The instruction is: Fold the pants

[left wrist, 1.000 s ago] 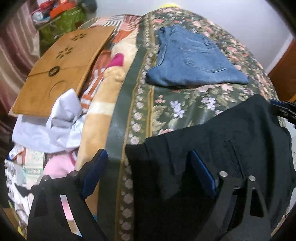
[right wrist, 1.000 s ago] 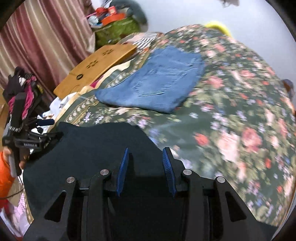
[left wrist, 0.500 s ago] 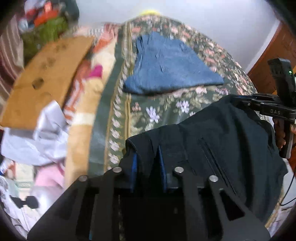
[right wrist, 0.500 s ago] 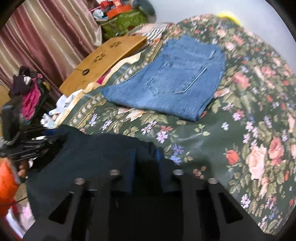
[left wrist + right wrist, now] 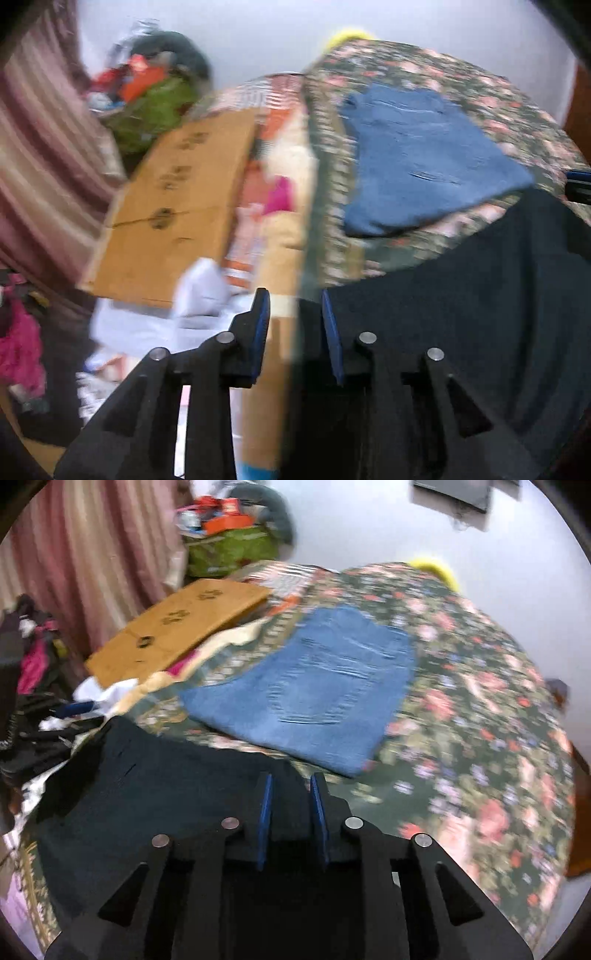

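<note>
Left gripper (image 5: 295,325) is sitting at the left edge of the black pants (image 5: 461,314), fingers a little apart, dark cloth edge lying by the right finger; blurred, so cannot tell if any fabric is pinched. Right gripper (image 5: 291,812) is sitting over the pants (image 5: 166,794) at their far right corner, fingers narrowly apart with dark cloth showing in the gap; cannot tell if it is gripping. Pants are spreading across the near part of the flowered bedspread (image 5: 480,738), running left from the right gripper. Just beyond them, folded blue jeans (image 5: 314,694) are lying flat on the bedspread, ahead of both grippers. Left of the jeans, a tan cardboard sheet (image 5: 177,206) is lying over mixed clothes, white cloth (image 5: 199,295) just in front of it. Farther back left, a green bag (image 5: 229,550) with clutter is sitting by a striped curtain (image 5: 92,554).
</note>
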The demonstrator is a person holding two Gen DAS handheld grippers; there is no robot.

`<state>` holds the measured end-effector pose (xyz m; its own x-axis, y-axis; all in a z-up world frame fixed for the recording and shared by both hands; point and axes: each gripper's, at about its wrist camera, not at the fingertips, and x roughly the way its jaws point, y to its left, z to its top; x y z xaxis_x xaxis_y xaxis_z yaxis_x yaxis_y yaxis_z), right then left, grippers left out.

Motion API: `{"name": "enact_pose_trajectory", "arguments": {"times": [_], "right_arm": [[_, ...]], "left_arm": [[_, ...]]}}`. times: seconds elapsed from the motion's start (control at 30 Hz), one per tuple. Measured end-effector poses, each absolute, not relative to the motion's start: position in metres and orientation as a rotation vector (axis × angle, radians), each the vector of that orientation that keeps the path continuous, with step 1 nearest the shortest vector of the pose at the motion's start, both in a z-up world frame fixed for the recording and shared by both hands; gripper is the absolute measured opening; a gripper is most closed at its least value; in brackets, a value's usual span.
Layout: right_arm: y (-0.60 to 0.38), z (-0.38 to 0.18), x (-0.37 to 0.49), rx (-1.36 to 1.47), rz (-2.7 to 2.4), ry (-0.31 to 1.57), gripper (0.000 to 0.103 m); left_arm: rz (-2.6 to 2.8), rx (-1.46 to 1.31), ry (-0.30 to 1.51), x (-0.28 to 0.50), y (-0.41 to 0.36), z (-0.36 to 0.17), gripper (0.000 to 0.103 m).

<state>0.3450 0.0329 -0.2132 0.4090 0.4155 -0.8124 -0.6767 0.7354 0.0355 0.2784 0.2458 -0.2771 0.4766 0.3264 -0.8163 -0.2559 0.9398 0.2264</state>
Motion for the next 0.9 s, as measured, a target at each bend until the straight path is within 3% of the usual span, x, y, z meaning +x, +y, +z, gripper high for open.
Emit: {"name": "enact_pose_trajectory", "arguments": {"times": [0.1,0.23,0.57,0.9], "right_arm": [[0.006,-0.199,0.335,-0.255,0.735,0.949,0.022],[-0.029,-0.185,0.295,-0.280,0.758,0.929,0.033],[-0.083,-0.199,0.202,-0.336,0.747,0.929,0.046],[-0.083,-0.239,0.173,-0.389,0.720,0.976,0.047]], "left_arm": [[0.270,-0.034,0.991,0.258,0.257,-0.256,0.034],[0.214,-0.058,0.972,0.222,0.249,-0.239,0.055],[0.096,-0.038,1.043,0.149,0.188,-0.252,0.059],[-0.125,0.091,0.941,0.137,0.101,-0.250,0.058]]}}
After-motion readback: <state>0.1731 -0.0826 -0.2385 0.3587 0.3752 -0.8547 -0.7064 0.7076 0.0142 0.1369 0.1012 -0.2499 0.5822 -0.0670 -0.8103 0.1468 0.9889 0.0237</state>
